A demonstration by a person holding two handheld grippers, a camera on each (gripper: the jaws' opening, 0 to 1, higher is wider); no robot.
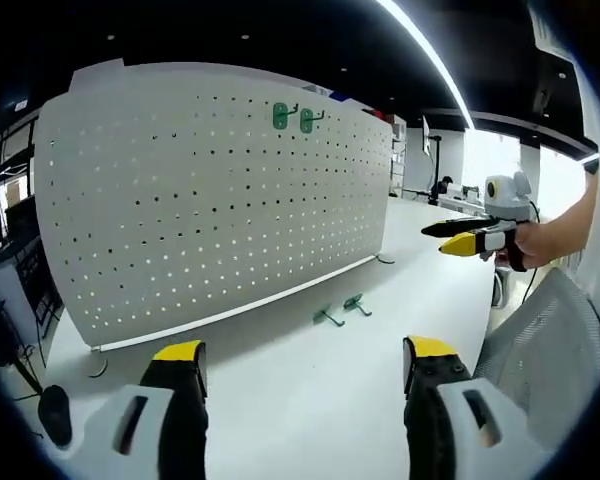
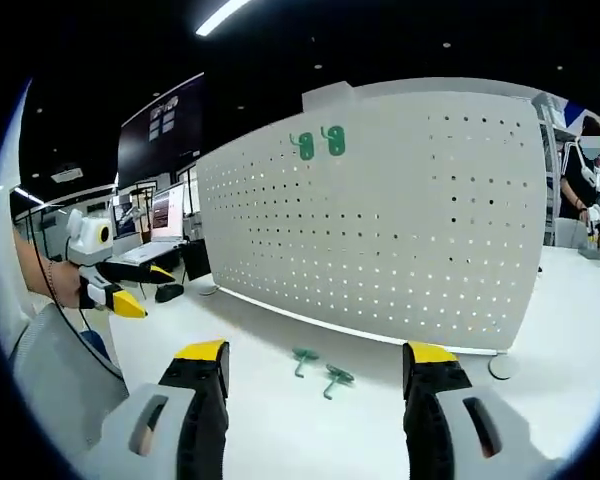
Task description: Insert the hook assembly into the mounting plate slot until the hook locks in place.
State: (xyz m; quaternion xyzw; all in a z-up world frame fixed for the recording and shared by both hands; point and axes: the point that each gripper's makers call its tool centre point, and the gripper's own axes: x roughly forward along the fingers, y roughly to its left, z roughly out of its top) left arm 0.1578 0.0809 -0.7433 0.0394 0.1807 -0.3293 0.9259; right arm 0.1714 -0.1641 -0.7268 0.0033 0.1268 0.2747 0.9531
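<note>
A white perforated mounting plate (image 1: 220, 190) stands upright on the white table (image 1: 300, 400). Two green hooks (image 1: 292, 118) hang near its top edge. Two more green hooks (image 1: 342, 310) lie loose on the table in front of it. My left gripper (image 1: 305, 352) is open and holds nothing, a short way in front of the loose hooks. The right gripper (image 1: 435, 238), held by a hand, hovers to the right. In the right gripper view, the plate (image 2: 380, 220), the hung hooks (image 2: 320, 143) and the loose hooks (image 2: 320, 368) all show. My right gripper (image 2: 316, 352) is open and holds nothing. The left gripper (image 2: 155, 290) is off to the left.
A grey mesh chair back (image 1: 550, 350) stands at the table's edge beside me. The plate rests on small feet (image 2: 500, 366). Monitors (image 2: 165, 215) sit behind the plate's far end, and a person (image 2: 585, 180) stands at another table beyond it.
</note>
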